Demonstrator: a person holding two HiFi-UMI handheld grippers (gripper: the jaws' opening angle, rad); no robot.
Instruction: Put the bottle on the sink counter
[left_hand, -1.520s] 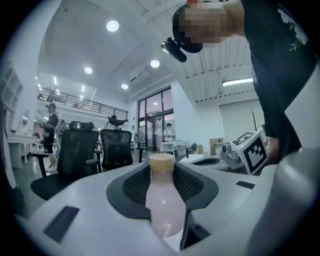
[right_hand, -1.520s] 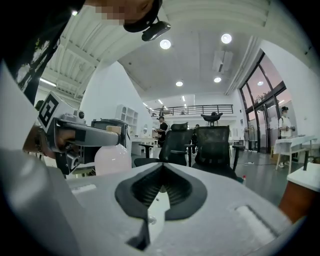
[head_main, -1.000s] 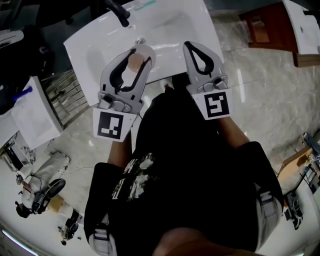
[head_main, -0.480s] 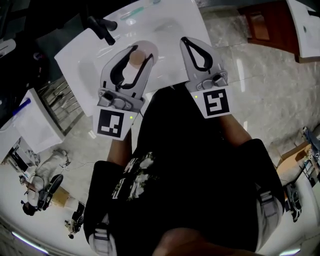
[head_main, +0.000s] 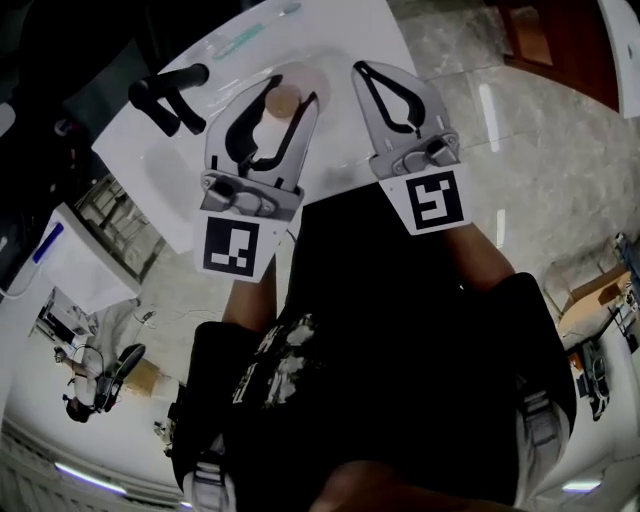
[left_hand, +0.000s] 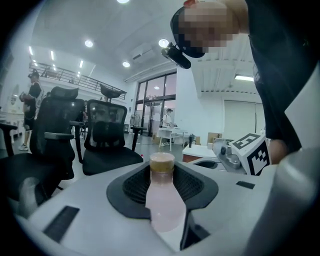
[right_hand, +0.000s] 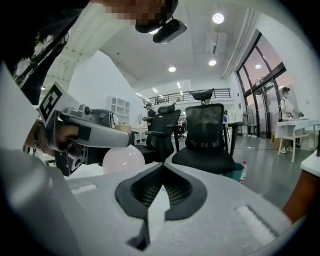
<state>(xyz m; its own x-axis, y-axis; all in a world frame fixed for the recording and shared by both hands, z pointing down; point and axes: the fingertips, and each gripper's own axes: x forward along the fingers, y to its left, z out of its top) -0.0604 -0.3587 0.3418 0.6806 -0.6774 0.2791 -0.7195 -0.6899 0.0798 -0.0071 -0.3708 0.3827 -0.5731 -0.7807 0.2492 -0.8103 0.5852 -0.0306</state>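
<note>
The bottle (left_hand: 163, 200) is standing upright, cap up, with its neck clamped between the jaws of the left gripper (head_main: 285, 104) and its round body bulging below them. In the head view it is hanging over the white sink counter (head_main: 352, 38), apart from the surface as far as I can tell. The black tap (head_main: 168, 96) is lying off to its left, and a flat strip of counter is running ahead of it and to its right. The right gripper (head_main: 361, 72) is hovering just beside it with its jaws together on nothing. The long axis is already vertical, so the set-down is looking like a straight lowering by the left hand alone, keeping clear of the tap.
</note>
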